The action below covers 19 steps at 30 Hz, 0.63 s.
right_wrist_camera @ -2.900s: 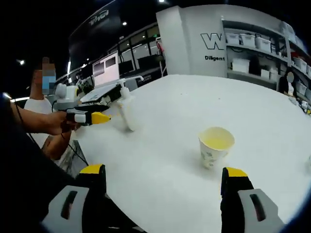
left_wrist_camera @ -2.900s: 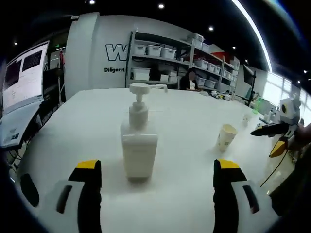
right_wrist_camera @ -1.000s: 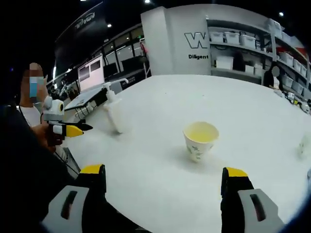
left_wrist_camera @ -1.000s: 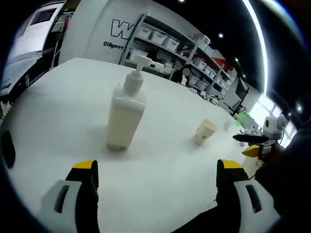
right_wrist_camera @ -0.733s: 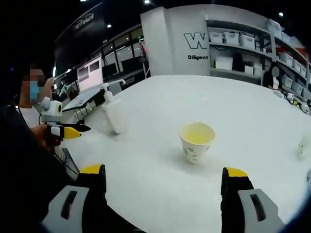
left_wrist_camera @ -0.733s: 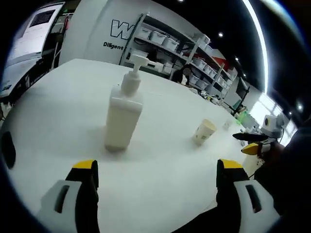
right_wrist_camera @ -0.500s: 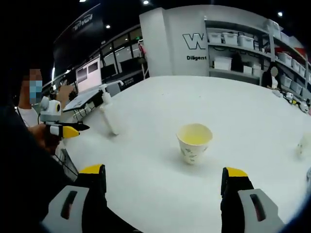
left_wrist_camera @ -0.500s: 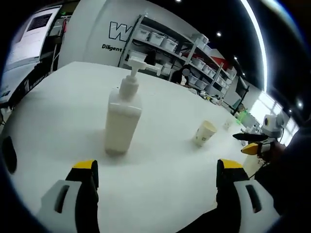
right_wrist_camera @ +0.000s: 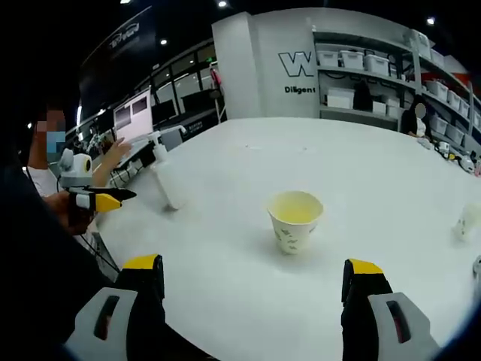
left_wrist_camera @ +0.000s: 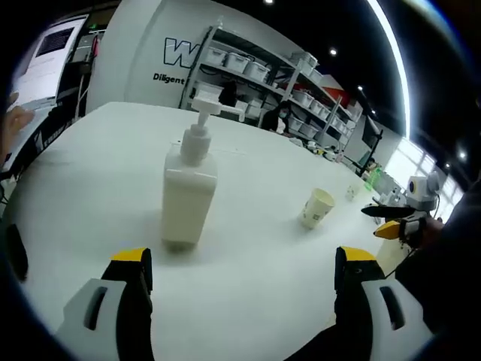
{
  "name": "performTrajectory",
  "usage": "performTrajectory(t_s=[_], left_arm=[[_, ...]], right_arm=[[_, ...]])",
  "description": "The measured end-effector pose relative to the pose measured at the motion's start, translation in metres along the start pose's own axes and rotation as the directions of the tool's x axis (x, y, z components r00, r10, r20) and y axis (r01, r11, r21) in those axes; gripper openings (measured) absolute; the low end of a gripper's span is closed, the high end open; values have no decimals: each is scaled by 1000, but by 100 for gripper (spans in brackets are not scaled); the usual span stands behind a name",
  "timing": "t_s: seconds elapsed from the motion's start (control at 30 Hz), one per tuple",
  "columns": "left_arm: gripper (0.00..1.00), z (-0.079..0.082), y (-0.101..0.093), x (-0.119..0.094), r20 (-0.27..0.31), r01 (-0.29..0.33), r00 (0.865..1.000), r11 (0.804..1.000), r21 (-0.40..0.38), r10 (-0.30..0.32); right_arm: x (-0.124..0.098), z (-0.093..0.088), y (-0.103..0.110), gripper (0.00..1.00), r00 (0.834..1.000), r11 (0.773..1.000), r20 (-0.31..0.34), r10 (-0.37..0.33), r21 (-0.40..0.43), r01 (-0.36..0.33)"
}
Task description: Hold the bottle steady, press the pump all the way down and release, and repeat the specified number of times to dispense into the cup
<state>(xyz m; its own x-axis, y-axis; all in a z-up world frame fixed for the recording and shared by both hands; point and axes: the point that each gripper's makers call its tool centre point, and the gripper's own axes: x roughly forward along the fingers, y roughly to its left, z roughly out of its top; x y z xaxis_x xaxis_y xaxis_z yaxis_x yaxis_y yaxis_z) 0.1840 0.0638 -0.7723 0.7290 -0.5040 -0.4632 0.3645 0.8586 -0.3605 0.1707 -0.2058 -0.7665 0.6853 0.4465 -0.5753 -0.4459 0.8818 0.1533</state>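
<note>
A white pump bottle (left_wrist_camera: 189,187) stands upright on the white table (left_wrist_camera: 255,248), ahead of my left gripper (left_wrist_camera: 244,282), whose jaws are wide open with nothing between them. The bottle (right_wrist_camera: 167,180) also stands at the far left of the right gripper view. A pale yellow paper cup (right_wrist_camera: 294,220) stands ahead of my right gripper (right_wrist_camera: 255,286), which is open and empty. In the left gripper view the cup (left_wrist_camera: 317,208) stands to the right of the bottle. The right gripper (left_wrist_camera: 392,222) appears at the right edge there. The left gripper (right_wrist_camera: 98,199) shows at the left in the right gripper view.
Shelves with white bins (left_wrist_camera: 248,71) line the back wall. A small crumpled cup (right_wrist_camera: 467,219) lies near the table's right edge. A screen (left_wrist_camera: 41,64) stands off the left side of the table. A person's hand (right_wrist_camera: 116,154) is raised behind the bottle.
Both cameras shifted a little; the bottle and cup stand where they were. Both grippers stay open. A hand has come up behind the bottle at the left.
</note>
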Motion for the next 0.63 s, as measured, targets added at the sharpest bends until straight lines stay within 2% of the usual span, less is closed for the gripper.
performTrajectory(t_s=[0.17, 0.4, 0.53, 0.63], left_arm=[[99, 2, 0, -2, 7, 8, 1000, 1000, 13, -8], [95, 4, -5, -7, 54, 37, 998, 998, 41, -39], [94, 1, -6, -8, 36, 24, 999, 999, 31, -25], [95, 0, -5, -10, 51, 7, 999, 999, 52, -9]], right_arm=[[-2, -5, 4, 99, 1000, 1000, -5, -2, -1, 2], [-5, -12, 9, 99, 1000, 1000, -9, -6, 17, 7], [-8, -16, 11, 99, 1000, 1000, -15, -7, 19, 7], [-10, -18, 11, 99, 1000, 1000, -21, -9, 14, 9]])
